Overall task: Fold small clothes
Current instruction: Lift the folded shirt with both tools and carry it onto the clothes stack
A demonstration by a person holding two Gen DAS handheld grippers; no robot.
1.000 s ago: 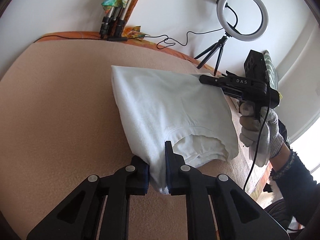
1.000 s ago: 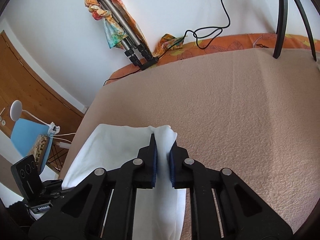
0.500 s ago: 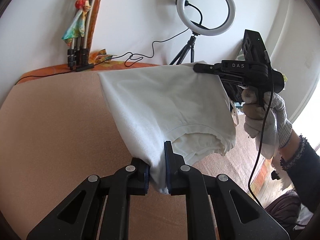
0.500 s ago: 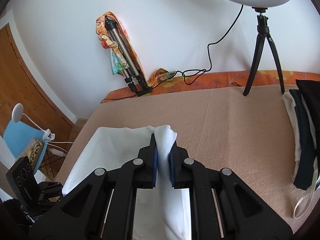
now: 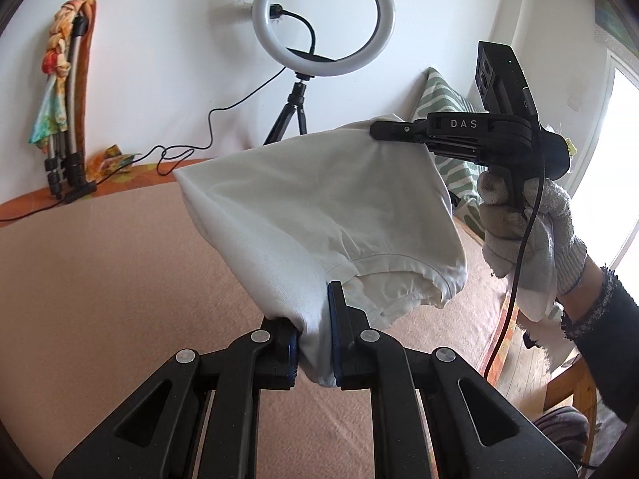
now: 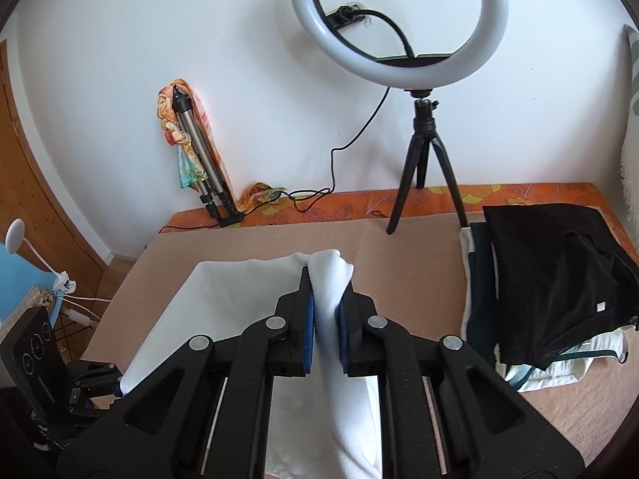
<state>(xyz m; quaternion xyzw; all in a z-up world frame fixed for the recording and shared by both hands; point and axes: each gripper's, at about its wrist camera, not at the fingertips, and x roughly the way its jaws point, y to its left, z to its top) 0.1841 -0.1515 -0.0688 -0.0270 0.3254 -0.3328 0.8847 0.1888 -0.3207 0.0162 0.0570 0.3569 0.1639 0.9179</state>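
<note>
Both tongs, left (image 5: 313, 345) and right (image 6: 325, 327), stayed clenched on the white garment (image 5: 319, 203), which rose off the bed (image 5: 100, 279); fold underway.

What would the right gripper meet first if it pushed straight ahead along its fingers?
Beyond the white garment it grips, probably the beige cover, then the ring light's tripod near the wall; depth is unclear.

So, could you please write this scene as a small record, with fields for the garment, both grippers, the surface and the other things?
garment: white garment, held up between both grippers
left gripper: shut on one corner
right gripper: shut on another corner
surface: beige cover
clothes pile: black piece on top, at the right
background: ring light on tripod
</note>
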